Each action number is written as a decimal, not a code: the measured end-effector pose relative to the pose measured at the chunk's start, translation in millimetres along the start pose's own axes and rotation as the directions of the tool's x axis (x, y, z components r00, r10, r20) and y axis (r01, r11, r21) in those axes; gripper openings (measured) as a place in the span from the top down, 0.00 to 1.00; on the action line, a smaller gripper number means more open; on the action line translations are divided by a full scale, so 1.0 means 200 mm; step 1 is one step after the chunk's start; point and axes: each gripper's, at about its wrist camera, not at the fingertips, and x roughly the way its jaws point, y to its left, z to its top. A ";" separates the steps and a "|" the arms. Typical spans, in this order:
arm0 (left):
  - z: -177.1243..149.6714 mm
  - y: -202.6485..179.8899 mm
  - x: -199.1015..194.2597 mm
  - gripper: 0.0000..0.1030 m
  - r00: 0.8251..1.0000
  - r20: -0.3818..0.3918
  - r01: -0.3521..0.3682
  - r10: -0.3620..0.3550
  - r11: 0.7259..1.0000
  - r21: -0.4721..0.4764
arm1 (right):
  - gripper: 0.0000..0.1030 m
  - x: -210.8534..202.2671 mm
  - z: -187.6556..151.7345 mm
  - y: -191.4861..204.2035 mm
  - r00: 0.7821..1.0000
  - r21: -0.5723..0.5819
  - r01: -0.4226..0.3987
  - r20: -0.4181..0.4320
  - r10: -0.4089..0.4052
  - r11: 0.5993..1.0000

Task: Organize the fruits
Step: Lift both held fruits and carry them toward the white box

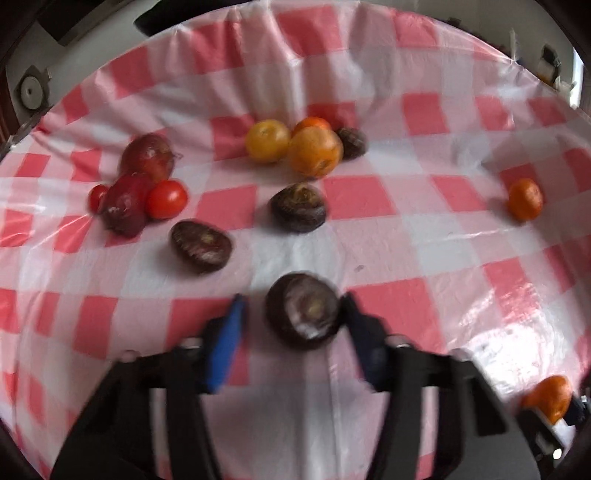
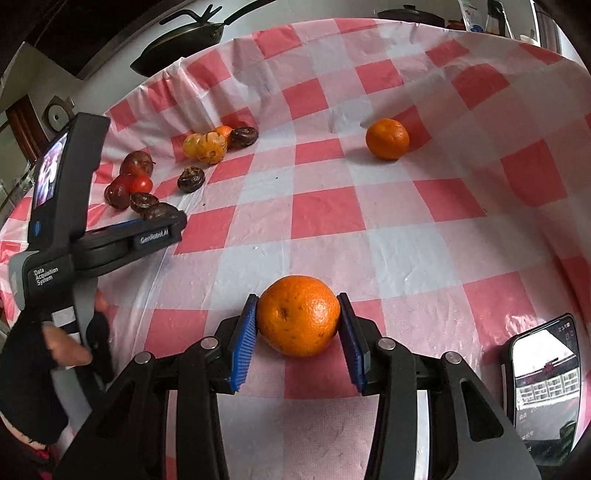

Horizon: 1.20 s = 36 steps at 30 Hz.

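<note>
On the pink checked tablecloth (image 1: pixel 369 236), my left gripper (image 1: pixel 293 310) is open around a dark brown round fruit (image 1: pixel 303 312). Its right pad touches the fruit and a small gap shows at the left pad (image 1: pixel 236 325). My right gripper (image 2: pixel 298 321) is shut on an orange (image 2: pixel 298 315), blue pads pressed on both sides; this orange also shows at the left wrist view's lower right (image 1: pixel 548 397). Two more dark fruits (image 1: pixel 201 245) (image 1: pixel 298 206) lie ahead. The left gripper (image 2: pixel 173 218) appears side-on in the right wrist view.
Red fruits and tomatoes (image 1: pixel 147 184) cluster at the left. Yellow and orange fruits (image 1: pixel 295 144) sit at the centre back beside another dark one (image 1: pixel 352 142). A lone mandarin (image 2: pixel 387 138) lies to the right. A phone (image 2: pixel 543 384) rests at the lower right; a pan (image 2: pixel 181 33) sits beyond the table.
</note>
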 end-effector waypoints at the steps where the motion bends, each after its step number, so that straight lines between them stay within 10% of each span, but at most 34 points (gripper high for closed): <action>1: 0.00 0.00 0.00 0.62 1.000 0.001 0.011 -0.011 1.000 0.004 | 0.59 0.00 0.00 -0.01 1.000 0.005 -0.006 0.001 0.006 1.000; 21: -0.52 0.34 -0.50 0.62 0.993 0.111 0.041 -0.030 0.995 -0.093 | 0.59 -0.02 -0.02 0.00 0.999 0.041 -0.039 -0.004 0.040 0.998; 36: -0.92 0.74 -0.78 0.62 0.987 0.142 -0.046 0.076 0.977 -0.207 | 0.59 -0.11 -0.29 0.59 0.979 -0.156 -0.200 -0.073 0.191 0.967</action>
